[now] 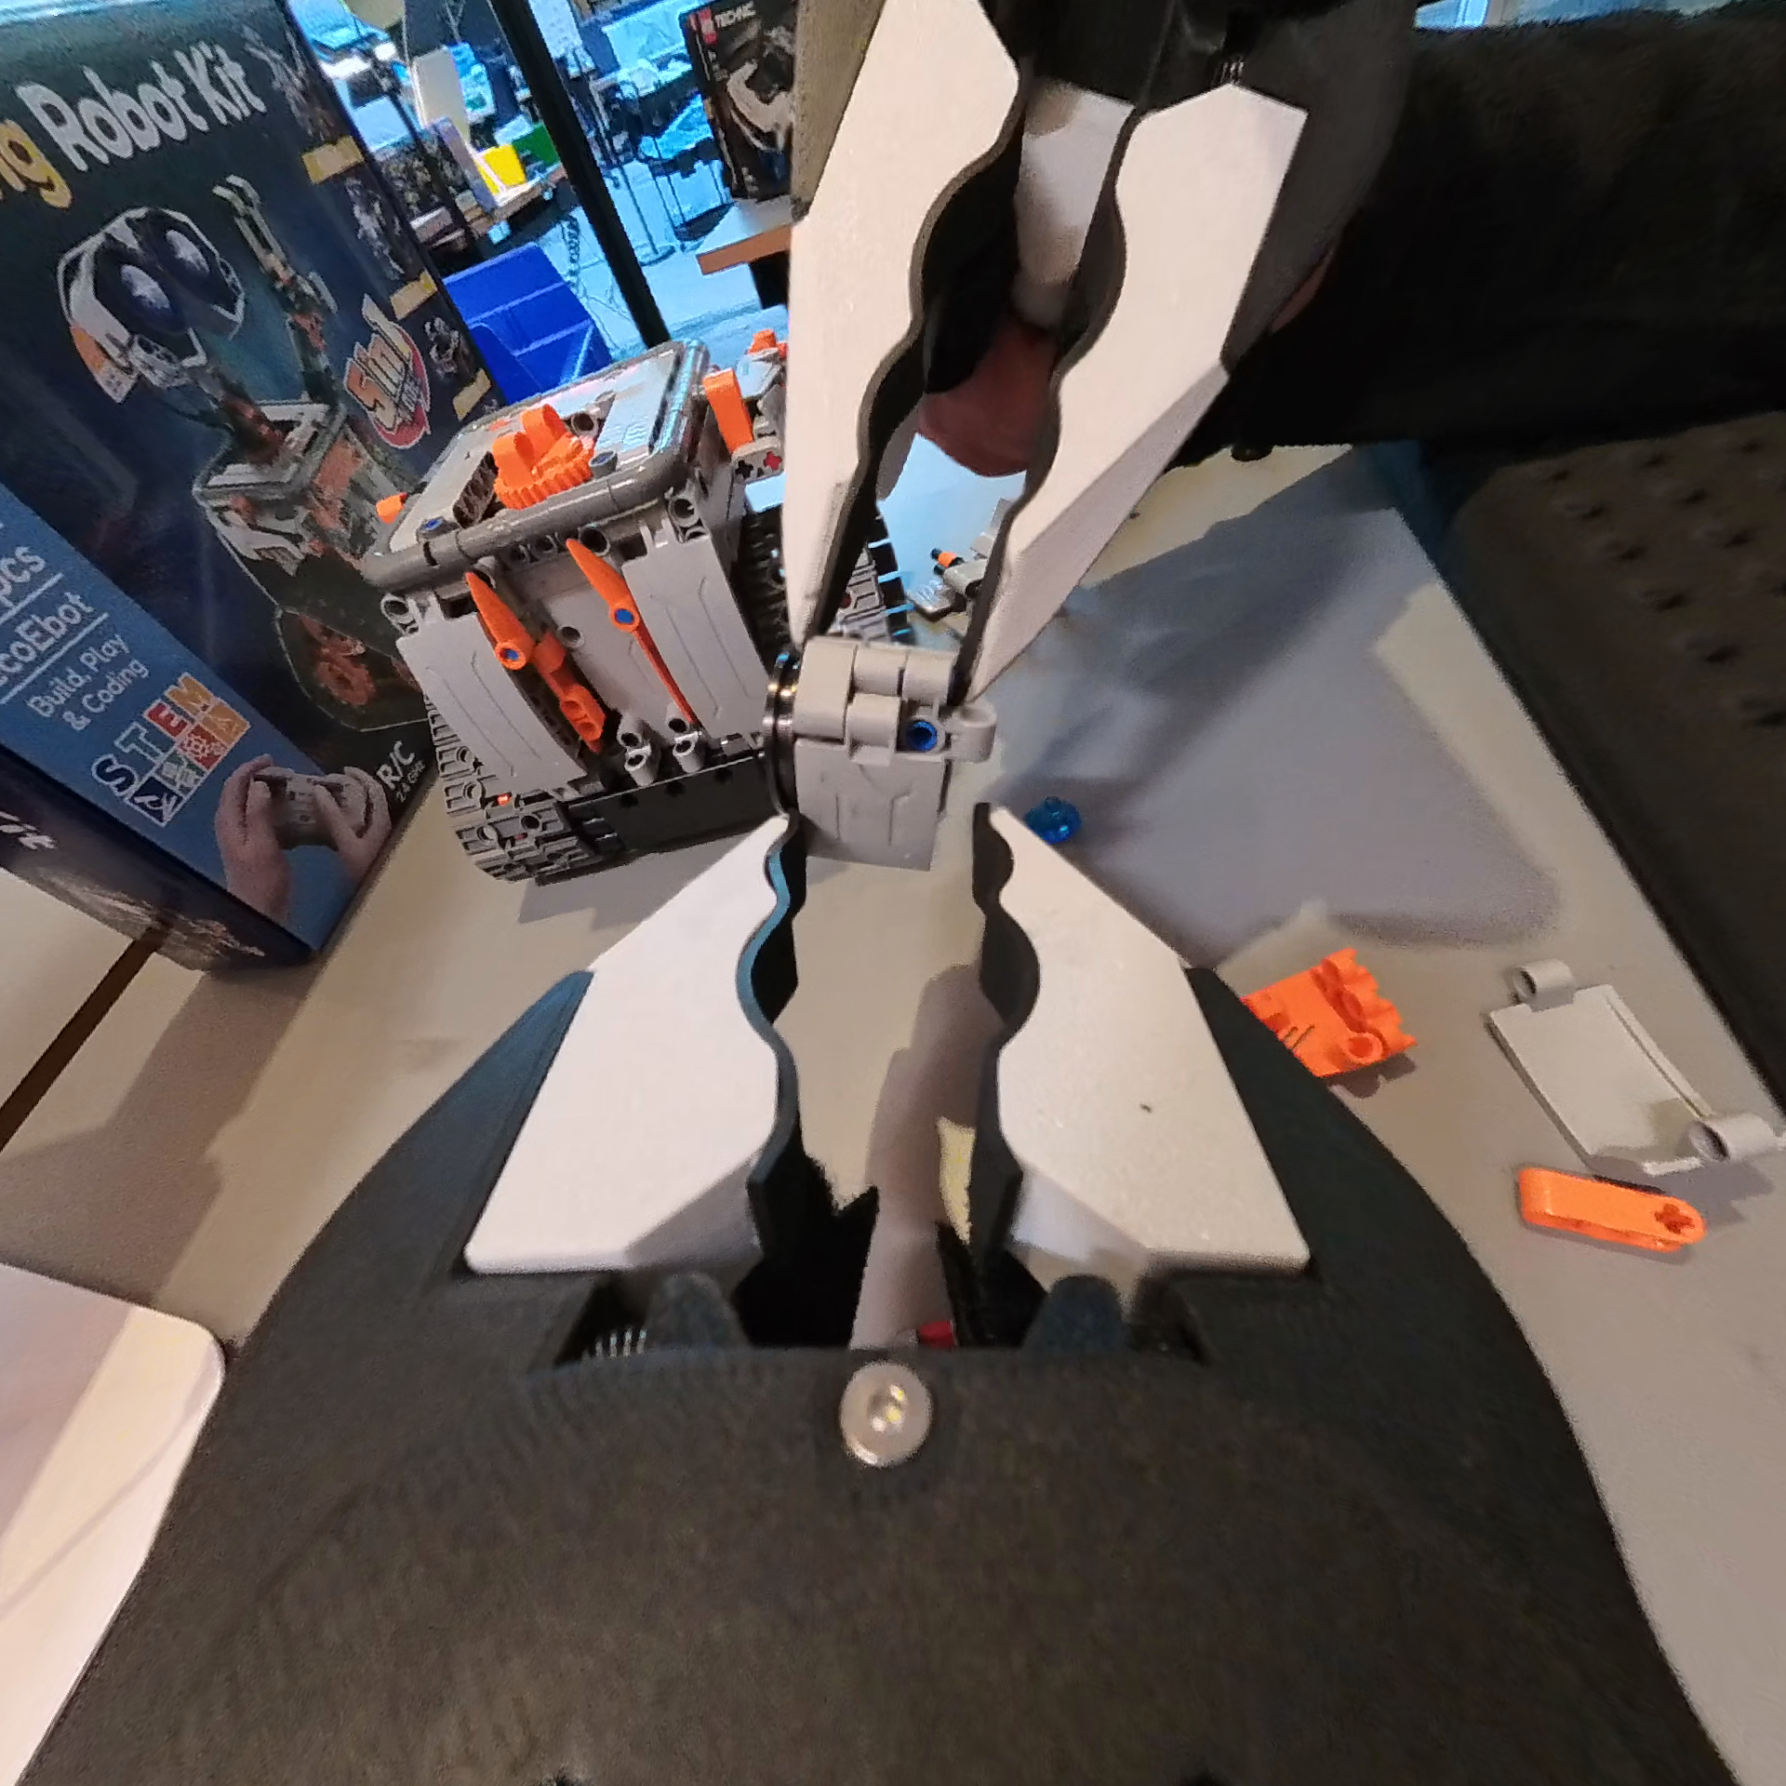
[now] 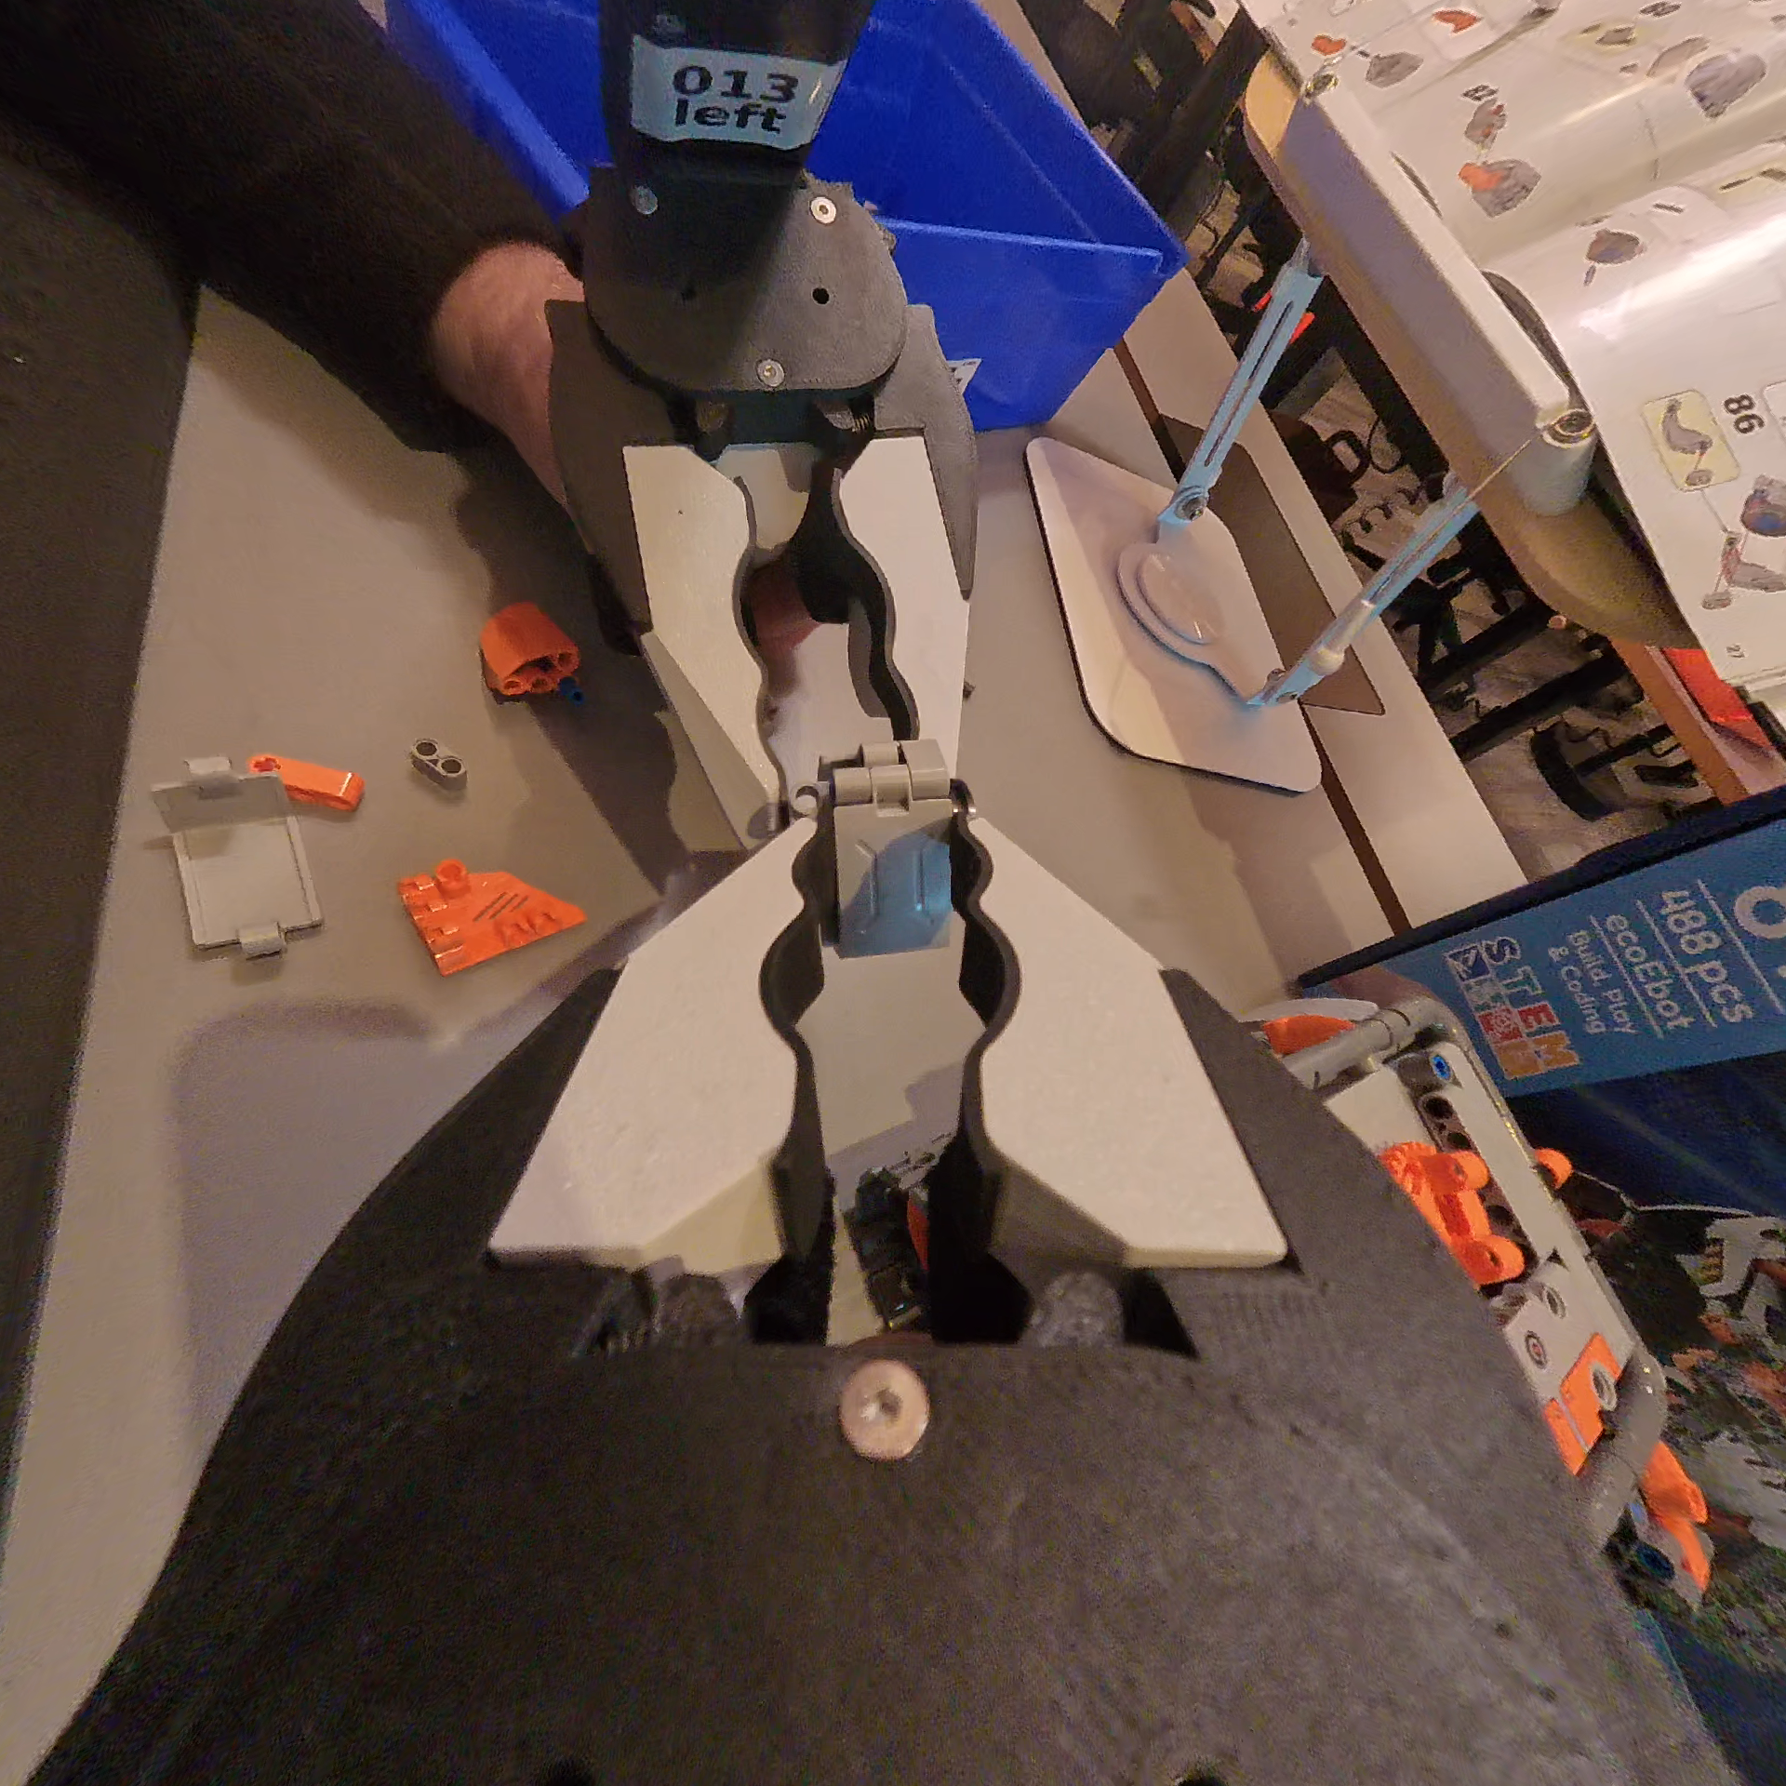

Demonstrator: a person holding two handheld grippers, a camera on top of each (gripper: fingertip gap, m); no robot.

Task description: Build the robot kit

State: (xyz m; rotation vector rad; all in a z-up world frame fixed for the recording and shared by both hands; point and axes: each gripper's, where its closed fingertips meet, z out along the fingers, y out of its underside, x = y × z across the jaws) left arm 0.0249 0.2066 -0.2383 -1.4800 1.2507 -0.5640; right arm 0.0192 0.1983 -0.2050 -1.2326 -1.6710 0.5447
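Note:
Both grippers meet tip to tip on one small grey hinged panel piece [image 1: 870, 773], held above the grey table [image 1: 1256, 725]. In the left wrist view my left gripper [image 1: 886, 817] closes on its lower end, and my right gripper [image 1: 884, 667] comes down from above and pinches its hinge end with the blue pin. In the right wrist view my right gripper [image 2: 889, 817] is shut on the panel [image 2: 889, 889], and the left gripper [image 2: 870, 773] grips the hinge end from the far side. A grey and orange tracked brick robot [image 1: 580, 619] stands just left of the piece.
Loose parts lie on the table: an orange block [image 1: 1329, 1015], a grey panel [image 1: 1624, 1073], an orange beam [image 1: 1609, 1208], a blue pin [image 1: 1058, 820] and a small grey connector [image 2: 440, 761]. A kit box [image 1: 193, 483], a blue bin [image 2: 966, 193] and a booklet stand [image 2: 1160, 619] surround the work area. The grippers are tip to tip, or close to it.

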